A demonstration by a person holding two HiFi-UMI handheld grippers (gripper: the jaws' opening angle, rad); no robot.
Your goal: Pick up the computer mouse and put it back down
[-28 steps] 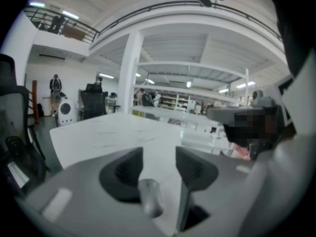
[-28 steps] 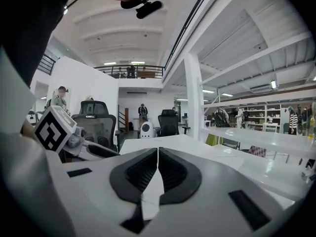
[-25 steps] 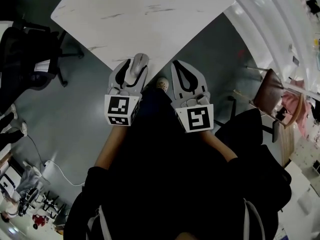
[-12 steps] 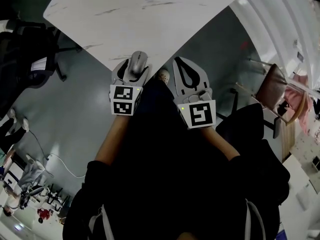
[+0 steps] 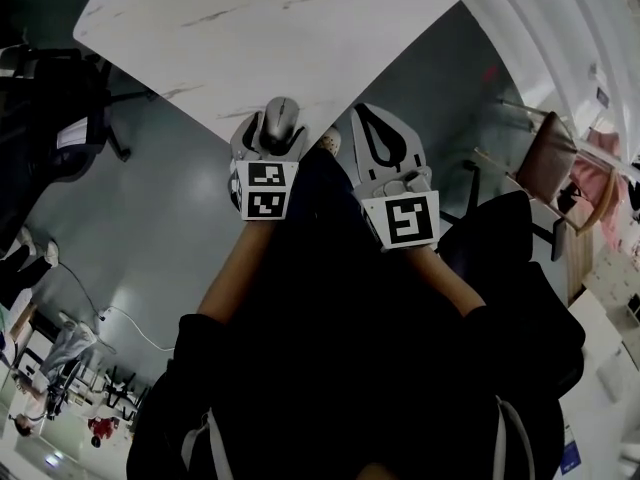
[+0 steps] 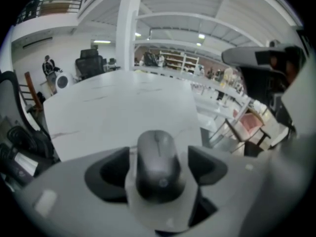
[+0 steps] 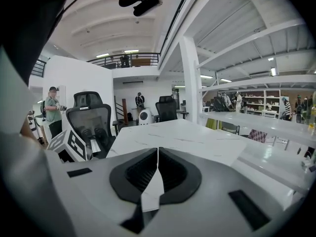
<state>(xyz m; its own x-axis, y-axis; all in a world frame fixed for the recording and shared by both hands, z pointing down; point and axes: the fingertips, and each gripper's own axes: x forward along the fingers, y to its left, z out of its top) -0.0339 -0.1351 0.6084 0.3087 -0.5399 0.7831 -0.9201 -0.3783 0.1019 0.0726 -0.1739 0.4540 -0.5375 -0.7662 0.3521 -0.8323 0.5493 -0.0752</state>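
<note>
Grey matte mouse [image 6: 157,162] between left claw [image 5: 274,131] jaws, just opening, released; right claw [image 7: 158,152] clenched.

One computer mouse [image 6: 157,162], one marble table [image 5: 300,28], one left gripper [image 5: 272,126], one right gripper [image 5: 364,112].
</note>
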